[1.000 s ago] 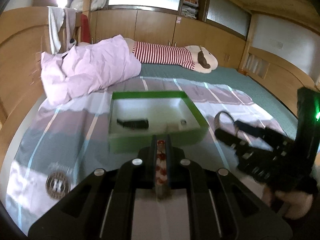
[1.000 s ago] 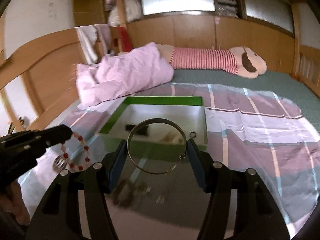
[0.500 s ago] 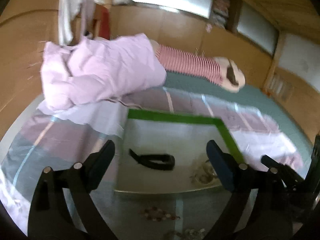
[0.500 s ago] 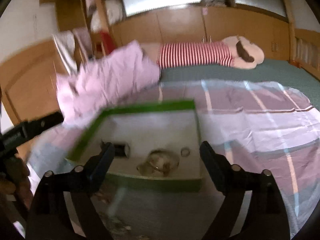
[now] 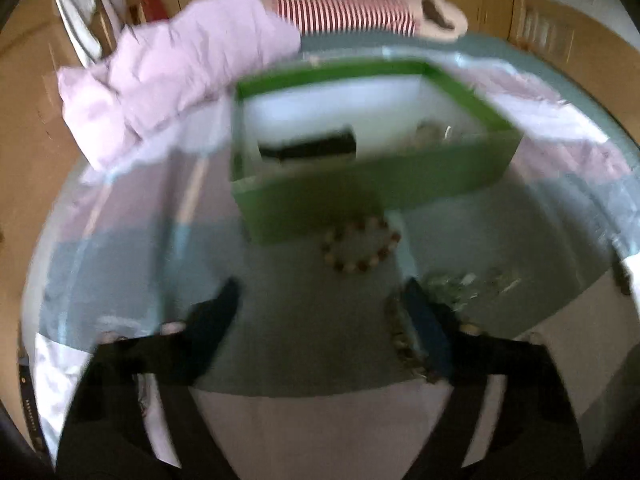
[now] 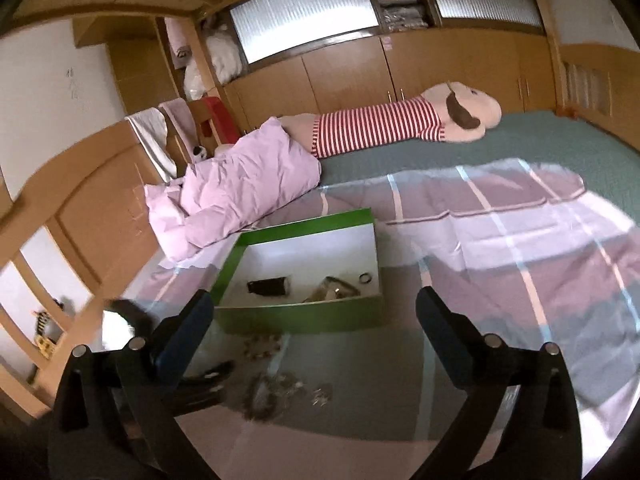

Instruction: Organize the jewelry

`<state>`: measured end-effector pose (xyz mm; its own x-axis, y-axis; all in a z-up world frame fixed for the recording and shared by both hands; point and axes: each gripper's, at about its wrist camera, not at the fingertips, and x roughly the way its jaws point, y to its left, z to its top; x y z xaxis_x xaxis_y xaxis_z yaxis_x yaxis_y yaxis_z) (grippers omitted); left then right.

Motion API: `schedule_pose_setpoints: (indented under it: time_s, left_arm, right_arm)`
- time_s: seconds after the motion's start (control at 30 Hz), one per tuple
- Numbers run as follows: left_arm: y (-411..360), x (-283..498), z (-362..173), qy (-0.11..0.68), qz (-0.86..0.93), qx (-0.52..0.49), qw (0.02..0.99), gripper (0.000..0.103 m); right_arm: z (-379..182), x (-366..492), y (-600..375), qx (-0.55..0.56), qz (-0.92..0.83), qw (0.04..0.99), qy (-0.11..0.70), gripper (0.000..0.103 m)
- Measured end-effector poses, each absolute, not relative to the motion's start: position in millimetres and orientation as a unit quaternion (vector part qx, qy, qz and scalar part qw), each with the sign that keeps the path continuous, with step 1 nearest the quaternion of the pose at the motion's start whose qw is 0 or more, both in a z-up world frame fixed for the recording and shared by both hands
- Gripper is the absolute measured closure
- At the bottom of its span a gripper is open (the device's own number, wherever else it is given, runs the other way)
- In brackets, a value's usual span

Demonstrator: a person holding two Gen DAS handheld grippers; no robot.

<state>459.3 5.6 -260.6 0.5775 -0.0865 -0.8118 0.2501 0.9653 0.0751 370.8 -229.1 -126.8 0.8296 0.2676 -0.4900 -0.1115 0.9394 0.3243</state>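
A green box with a white inside (image 5: 400, 184) (image 6: 304, 316) stands on the bed. It holds a black band (image 6: 267, 287) (image 5: 308, 149), a metal bangle (image 6: 334, 287) and a small ring (image 6: 365, 278). A wooden bead bracelet (image 5: 360, 245) lies in front of the box, with a loose pile of jewelry (image 5: 460, 286) (image 6: 272, 394) to its right. My left gripper (image 5: 324, 308) is open and empty, low over the sheet just short of the bracelet. My right gripper (image 6: 314, 314) is open and empty, in front of the box.
A crumpled pink quilt (image 6: 236, 192) lies behind the box on the left. A long striped plush toy (image 6: 400, 124) lies across the far side of the bed. A wooden headboard (image 6: 92, 200) runs along the left. The checked sheet (image 6: 520, 248) spreads to the right.
Both grippers opened and let go: the red bead bracelet left the left gripper, and the bangle left the right one and now lies in the box. The left gripper then dropped toward the sheet.
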Motion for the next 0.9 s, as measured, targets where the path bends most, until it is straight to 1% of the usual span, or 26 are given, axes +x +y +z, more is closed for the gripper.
schedule_pose_setpoints:
  time_s: [0.17, 0.23, 0.33, 0.37, 0.4, 0.5, 0.6, 0.7, 0.77, 0.9]
  left_arm:
    - [3.7, 493.3, -286.2, 0.466, -0.071, 0.040, 0.881, 0.032]
    - [-6.6, 503.5, -297.1, 0.479, -0.082, 0.044, 0.873, 0.037]
    - [-9.8, 511.4, -306.6, 0.483, -0.085, 0.028, 0.871, 0.055]
    - [-9.3, 513.1, -307.3, 0.486, -0.075, 0.028, 0.870, 0.083]
    - [-8.1, 513.7, -305.7, 0.484, -0.070, 0.030, 0.872, 0.095]
    - [-6.5, 509.5, -301.1, 0.493, -0.082, 0.021, 0.866, 0.095]
    - [-3.5, 496.1, -272.6, 0.487, -0.097, 0.025, 0.868, 0.095]
    - [-3.9, 482.0, -228.5, 0.453, -0.133, 0.019, 0.881, 0.095]
    - [-0.6, 479.5, -194.2, 0.412, -0.146, -0.008, 0.899, 0.095]
    - [4.6, 505.0, -168.8, 0.364, -0.139, -0.046, 0.920, 0.095]
  right_arm:
    - [-120.9, 360.8, -224.3, 0.126, 0.107, 0.950, 0.266, 0.004]
    - [-123.1, 361.8, -225.3, 0.117, 0.105, 0.950, 0.269, 0.004]
    - [-129.0, 366.8, -232.1, 0.122, 0.101, 0.947, 0.278, 0.004]
    - [-130.5, 367.9, -234.8, 0.124, 0.100, 0.947, 0.280, 0.004]
    - [-131.4, 369.5, -236.2, 0.125, 0.099, 0.946, 0.281, 0.004]
    - [-134.8, 373.2, -240.9, 0.129, 0.097, 0.945, 0.285, 0.004]
    - [-138.5, 375.2, -245.7, 0.130, 0.093, 0.945, 0.284, 0.004]
    - [-143.3, 381.4, -253.3, 0.140, 0.088, 0.942, 0.290, 0.004]
    - [-145.4, 386.1, -257.8, 0.149, 0.083, 0.940, 0.295, 0.004]
    - [-147.6, 393.5, -259.1, 0.168, 0.078, 0.935, 0.301, 0.004]
